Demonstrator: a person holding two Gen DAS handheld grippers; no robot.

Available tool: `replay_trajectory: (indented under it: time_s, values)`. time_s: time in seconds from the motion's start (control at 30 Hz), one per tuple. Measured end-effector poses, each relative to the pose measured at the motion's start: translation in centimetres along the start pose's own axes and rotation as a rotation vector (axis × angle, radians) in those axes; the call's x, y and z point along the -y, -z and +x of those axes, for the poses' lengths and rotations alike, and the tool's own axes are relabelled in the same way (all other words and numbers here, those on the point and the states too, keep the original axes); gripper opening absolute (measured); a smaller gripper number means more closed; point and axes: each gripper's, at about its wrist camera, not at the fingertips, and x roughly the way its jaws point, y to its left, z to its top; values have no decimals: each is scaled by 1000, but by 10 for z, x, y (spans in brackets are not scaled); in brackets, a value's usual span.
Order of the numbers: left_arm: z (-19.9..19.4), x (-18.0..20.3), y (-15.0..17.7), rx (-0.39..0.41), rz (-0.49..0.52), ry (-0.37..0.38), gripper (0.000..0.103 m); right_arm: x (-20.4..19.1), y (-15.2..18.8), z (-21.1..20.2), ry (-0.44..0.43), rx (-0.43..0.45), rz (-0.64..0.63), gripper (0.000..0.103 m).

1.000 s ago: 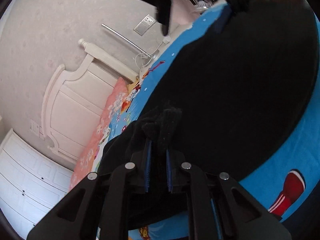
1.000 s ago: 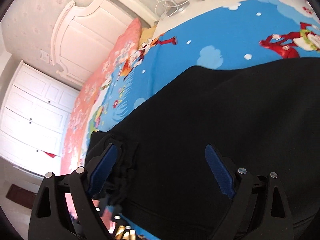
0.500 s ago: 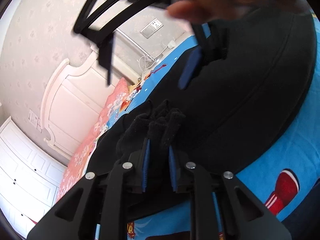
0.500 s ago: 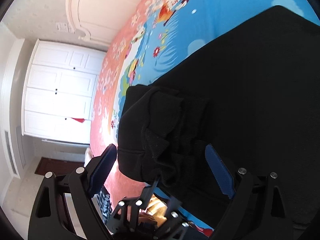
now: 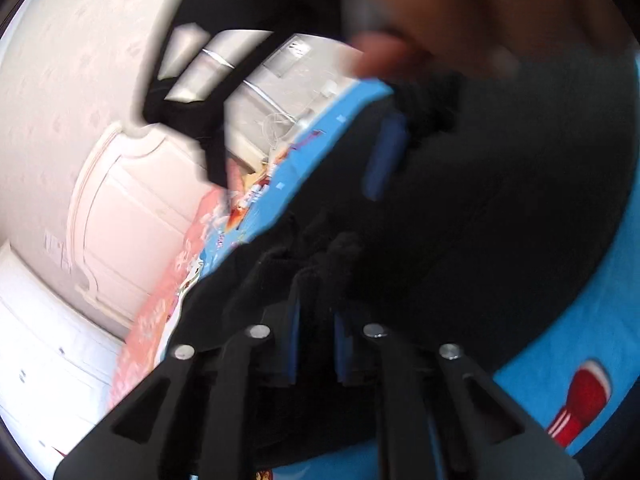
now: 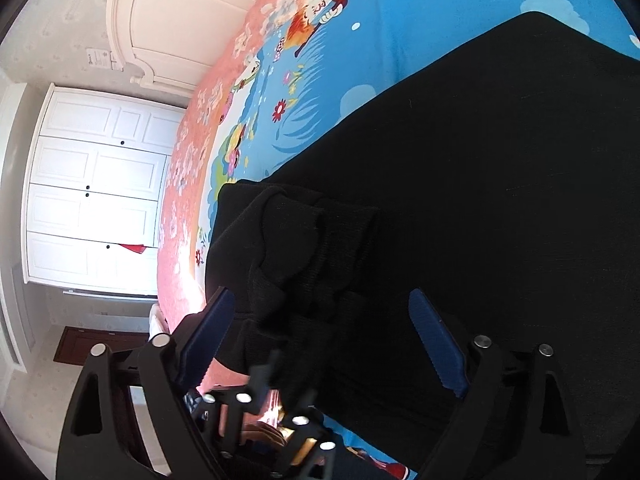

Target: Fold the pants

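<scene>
Black pants lie spread on a blue cartoon bedsheet. My left gripper is shut on a bunched ribbed edge of the pants. My right gripper is open, its blue pads on either side of that same bunched edge, just above it. The right gripper also shows blurred at the top of the left wrist view, with the holding hand above it. The left gripper shows at the bottom of the right wrist view.
A white headboard and pink floral bedding lie at the far side. White wardrobe doors stand beyond the bed. A wall socket and cables are near the bed's head.
My right gripper has swung over from the spread pants toward the bunched edge held by my left gripper, staying open. My left gripper has kept its grip and barely moved.
</scene>
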Motion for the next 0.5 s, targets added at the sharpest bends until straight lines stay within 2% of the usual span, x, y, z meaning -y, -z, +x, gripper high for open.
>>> replay_trajectory:
  time_s: [0.13, 0.27, 0.33, 0.37, 0.4, 0.5]
  values:
    - [-16, -30, -4, 51, -94, -17, 12, -3, -7, 8, -67, -64, 22, 89]
    - [-30, -38, -3, 83, -97, -20, 12, -17, -19, 31, -107, -139, 9, 88]
    - [-31, -39, -1, 89, -86, -15, 12, -25, -27, 44, -103, -163, -20, 71]
    - [-33, -37, 0, 92, -74, -16, 12, -29, -31, 53, -97, -184, -37, 51]
    - [-30, -35, 0, 94, -66, -14, 12, -31, -35, 60, -51, -193, -55, 24]
    - [-26, -28, 1, 87, -14, -42, 11, -38, -42, 52, -34, -160, -128, 19]
